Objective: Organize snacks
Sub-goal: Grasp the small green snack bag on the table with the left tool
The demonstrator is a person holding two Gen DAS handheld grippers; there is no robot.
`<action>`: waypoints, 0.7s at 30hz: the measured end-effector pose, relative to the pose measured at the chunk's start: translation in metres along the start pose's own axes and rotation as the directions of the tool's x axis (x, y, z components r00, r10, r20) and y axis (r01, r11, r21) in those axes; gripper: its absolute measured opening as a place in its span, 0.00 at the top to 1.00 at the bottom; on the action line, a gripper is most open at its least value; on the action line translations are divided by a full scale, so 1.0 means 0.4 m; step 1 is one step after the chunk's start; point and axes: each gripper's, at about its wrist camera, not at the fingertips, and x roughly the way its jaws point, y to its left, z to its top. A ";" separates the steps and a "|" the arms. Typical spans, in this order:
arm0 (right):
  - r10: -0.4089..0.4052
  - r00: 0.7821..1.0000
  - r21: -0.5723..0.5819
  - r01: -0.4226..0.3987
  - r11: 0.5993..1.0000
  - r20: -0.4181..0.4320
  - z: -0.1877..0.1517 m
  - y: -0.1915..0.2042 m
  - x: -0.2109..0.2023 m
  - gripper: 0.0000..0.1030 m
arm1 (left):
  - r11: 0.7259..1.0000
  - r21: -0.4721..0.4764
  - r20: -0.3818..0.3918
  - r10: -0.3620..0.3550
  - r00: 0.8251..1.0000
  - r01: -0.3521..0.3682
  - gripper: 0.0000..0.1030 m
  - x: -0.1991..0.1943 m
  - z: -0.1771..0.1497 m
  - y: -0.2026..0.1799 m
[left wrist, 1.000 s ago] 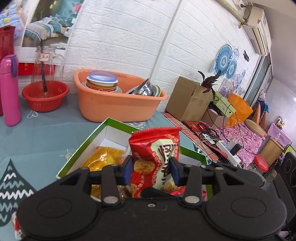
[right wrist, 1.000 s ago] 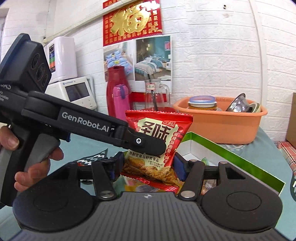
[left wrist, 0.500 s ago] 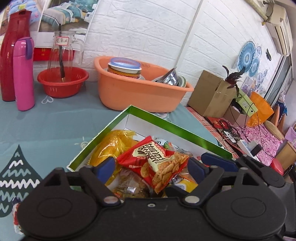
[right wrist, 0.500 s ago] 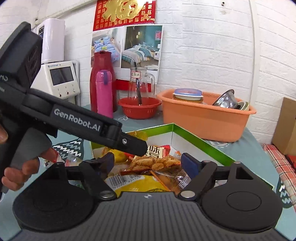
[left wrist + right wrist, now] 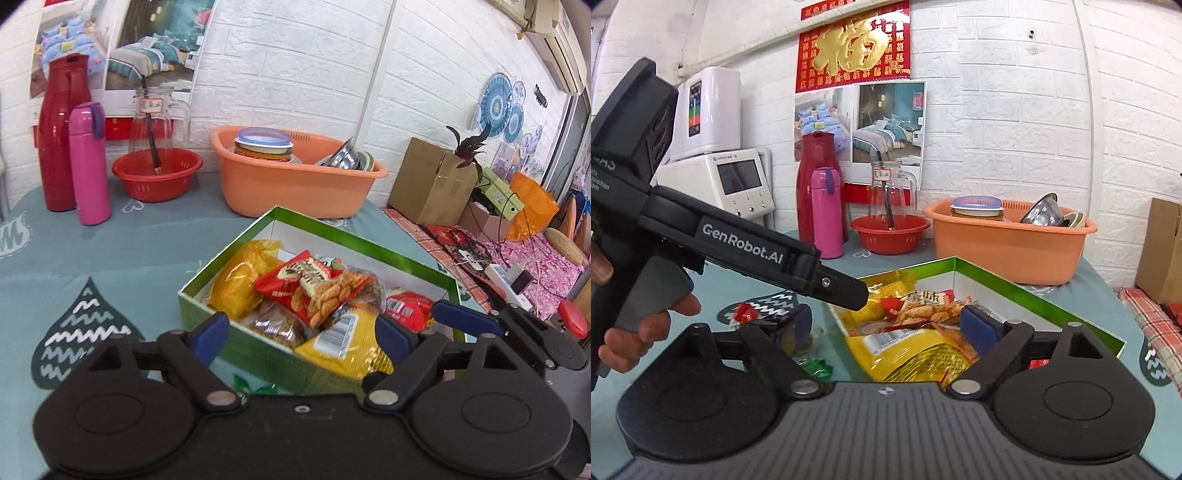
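— Snacks first: where's the red snack packet (image 5: 314,286)?

— Lying flat on top of the pile in the green box (image 5: 258,350), free of both claws. The left claw (image 5: 299,338) is released, jaws spread wide over the box's near wall with nothing pinched.

— And the right claw (image 5: 886,328)?

— Also released, jaws wide apart, hovering above a yellow bag (image 5: 905,350) without pressing on it.

— What's around them?

— A person's hand (image 5: 639,325) grips the left tool's handle. A few loose candies (image 5: 746,312) lie on the teal surface (image 5: 110,251) beside the box. Farther back stand an orange basin (image 5: 295,188), a red bowl (image 5: 157,177) and a pink bottle (image 5: 90,162).
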 end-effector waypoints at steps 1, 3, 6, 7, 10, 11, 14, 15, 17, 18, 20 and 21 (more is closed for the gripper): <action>0.007 1.000 0.007 -0.007 1.000 0.000 -0.004 0.005 -0.009 0.00 | 1.000 0.000 -0.002 0.006 1.000 -0.006 0.00 -0.006 -0.007 0.001; 0.024 1.000 0.024 -0.024 0.999 -0.003 -0.013 0.015 -0.022 0.00 | 1.000 -0.002 -0.009 0.011 1.000 -0.011 0.00 -0.016 -0.023 0.007; 0.065 0.998 0.060 -0.064 0.996 -0.012 -0.030 0.033 -0.040 0.00 | 1.000 -0.012 -0.020 0.018 1.000 -0.018 0.00 -0.025 -0.048 0.020; 0.073 0.997 0.066 -0.072 0.995 -0.016 -0.035 0.039 -0.044 0.00 | 1.000 -0.013 -0.024 0.020 1.000 -0.020 0.00 -0.026 -0.056 0.024; 0.103 0.994 0.074 -0.100 0.992 -0.041 -0.052 0.058 -0.049 0.00 | 1.000 -0.016 -0.030 0.017 0.999 -0.017 0.00 -0.033 -0.081 0.043; 0.113 0.992 0.075 -0.109 0.991 -0.054 -0.060 0.066 -0.048 0.00 | 1.000 -0.023 -0.031 0.016 0.999 -0.016 0.00 -0.036 -0.087 0.052; 0.133 0.987 0.080 -0.126 0.989 -0.090 -0.084 0.085 -0.042 0.00 | 0.999 -0.053 -0.040 0.001 0.999 -0.003 0.00 -0.038 -0.103 0.081; 0.141 0.985 0.087 -0.132 0.987 -0.101 -0.093 0.090 -0.038 0.00 | 0.998 -0.060 -0.046 -0.006 0.999 0.003 0.00 -0.035 -0.107 0.088; 0.156 0.981 0.098 -0.144 0.985 -0.120 -0.107 0.097 -0.031 0.00 | 0.998 -0.064 -0.061 -0.023 0.998 0.019 0.00 -0.021 -0.113 0.098; 0.160 0.979 0.101 -0.147 0.984 -0.129 -0.113 0.100 -0.027 0.00 | 0.998 -0.063 -0.070 -0.029 0.997 0.024 0.03 -0.009 -0.115 0.102; 0.162 0.976 0.105 -0.148 0.983 -0.144 -0.120 0.104 -0.018 0.00 | 0.997 -0.069 -0.086 -0.037 0.996 0.031 0.10 0.018 -0.117 0.106; 0.162 0.975 0.107 -0.147 0.983 -0.150 -0.123 0.105 -0.015 0.00 | 0.997 -0.071 -0.090 -0.043 0.995 0.037 0.10 0.032 -0.118 0.106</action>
